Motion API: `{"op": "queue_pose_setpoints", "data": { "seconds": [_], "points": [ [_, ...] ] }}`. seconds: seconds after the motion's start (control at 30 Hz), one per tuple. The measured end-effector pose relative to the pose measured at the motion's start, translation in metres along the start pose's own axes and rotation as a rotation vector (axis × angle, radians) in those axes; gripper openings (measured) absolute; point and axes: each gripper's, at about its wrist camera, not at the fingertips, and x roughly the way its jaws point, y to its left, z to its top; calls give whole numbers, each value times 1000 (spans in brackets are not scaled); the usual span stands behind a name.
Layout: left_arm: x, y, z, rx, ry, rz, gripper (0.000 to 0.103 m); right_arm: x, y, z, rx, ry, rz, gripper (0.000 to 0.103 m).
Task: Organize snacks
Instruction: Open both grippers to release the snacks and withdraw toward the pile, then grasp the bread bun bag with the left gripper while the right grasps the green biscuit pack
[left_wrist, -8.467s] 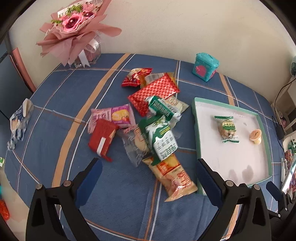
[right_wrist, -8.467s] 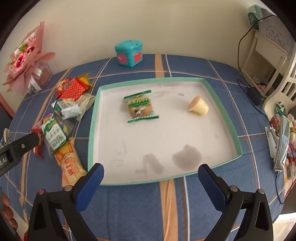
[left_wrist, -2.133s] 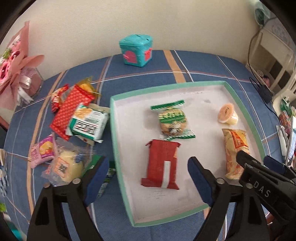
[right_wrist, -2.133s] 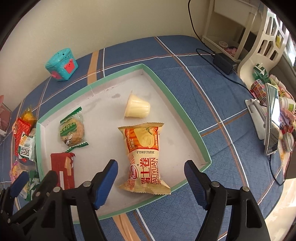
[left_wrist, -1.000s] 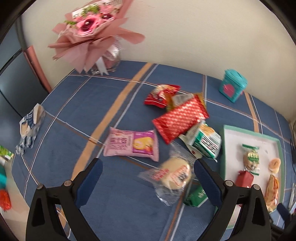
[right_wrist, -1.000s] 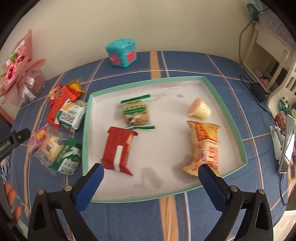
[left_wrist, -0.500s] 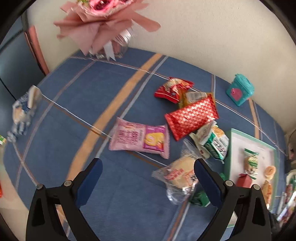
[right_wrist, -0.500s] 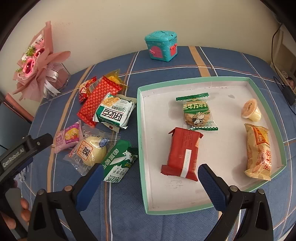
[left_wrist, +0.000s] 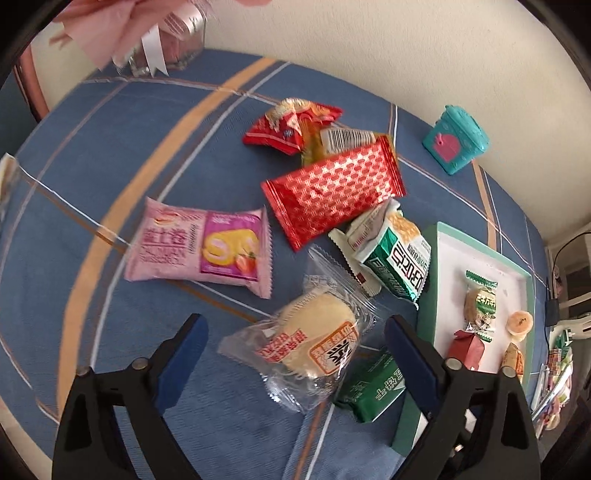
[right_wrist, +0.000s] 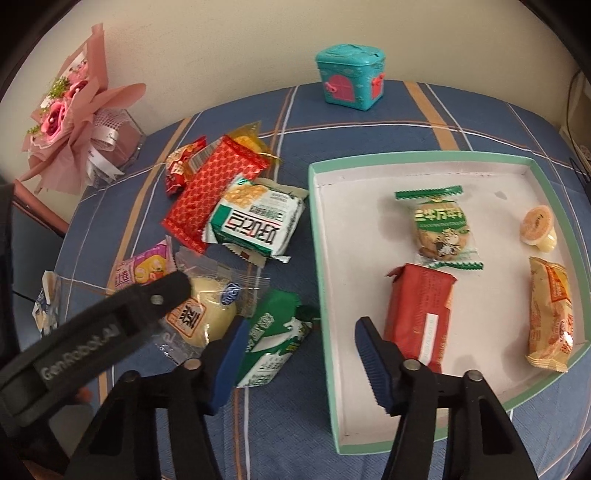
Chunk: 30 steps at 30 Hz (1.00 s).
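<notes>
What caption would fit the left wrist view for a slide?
Open left hand-held gripper above a clear-wrapped bun, loose snacks around it, tray at right.

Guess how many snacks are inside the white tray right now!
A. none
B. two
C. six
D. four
D: inside the tray lie four snacks: the green-wrapped cookie, the jelly cup, the red packet and the orange cake-roll packet; the other packets still lie on the blue cloth.
</notes>
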Motion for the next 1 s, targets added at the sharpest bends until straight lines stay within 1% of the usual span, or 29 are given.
{"op": "queue_pose_setpoints", "data": {
  "seconds": [0.03, 0.07, 0.13, 0.23, 0.37, 0.4, 0.5, 0.67, 0.8, 0.83, 0.87, 0.9, 0.93, 1.0],
  "points": [
    [3, 0, 0, -5, 8, -2, 88, 2, 2, 0, -5, 5, 8, 54],
    [6, 1, 0, -11, 16, -6, 87, 4, 4, 0, -10, 11, 15, 52],
    [11, 2, 0, -20, 26, -7, 84, 8, 8, 0, -19, 18, 22, 51],
    [15, 2, 0, -32, 40, -38, 83, 14, 14, 0, -34, 31, 20, 47],
    [21, 0, -4, -24, 58, -43, 78, 25, 21, -1, -52, 57, 21, 47],
    [22, 0, -4, -23, 61, -44, 76, 27, 22, -2, -57, 59, 17, 47],
    [25, 3, -3, -37, 70, -60, 73, 32, 25, -4, -68, 73, 7, 47],
    [24, 3, -5, -26, 76, -54, 73, 50, 20, -8, -50, 133, 1, 35],
    [28, -1, -4, -21, 78, -51, 73, 51, 19, -7, -47, 130, 7, 32],
    [31, -3, -5, -19, 95, -55, 72, 51, 19, -8, -50, 129, 6, 32],
    [34, -4, -5, -20, 107, -60, 71, 51, 19, -7, -51, 128, 5, 32],
    [36, -5, -5, -21, 116, -66, 67, 51, 19, -7, -53, 128, 4, 32],
    [37, -5, -6, -21, 121, -72, 65, 51, 19, -8, -54, 128, 5, 32],
    [37, -7, -5, -11, 117, -68, 63, 50, 18, -9, -52, 129, 5, 30]
  ]
}}
